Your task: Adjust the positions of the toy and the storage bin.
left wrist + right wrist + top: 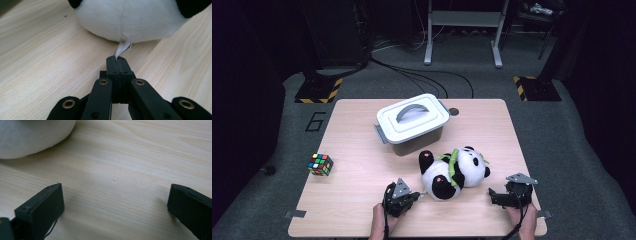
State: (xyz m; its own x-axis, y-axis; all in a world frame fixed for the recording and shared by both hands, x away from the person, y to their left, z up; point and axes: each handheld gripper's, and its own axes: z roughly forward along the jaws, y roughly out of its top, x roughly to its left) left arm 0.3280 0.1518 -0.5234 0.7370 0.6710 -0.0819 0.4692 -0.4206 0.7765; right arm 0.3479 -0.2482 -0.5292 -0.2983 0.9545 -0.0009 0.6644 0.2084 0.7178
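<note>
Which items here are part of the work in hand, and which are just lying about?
In the job:
- plush panda
- its white tag, pinched in the shut left gripper
- right gripper, open on the table beside the panda

Lying about:
- lidded storage box, behind the panda
- puzzle cube, near the table's left edge

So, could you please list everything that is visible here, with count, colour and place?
storage box: 1, white lid, dark base, table's far middle
panda plush: 1, black and white, lying in front of the box
fabric tag: 1, white, on the plush, pinched in the left jaws
puzzle cube: 1, multicoloured, left side
table: 1, light wood
left gripper: 1, black, shut on the tag
right gripper: 1, black, open, right of the plush
</note>
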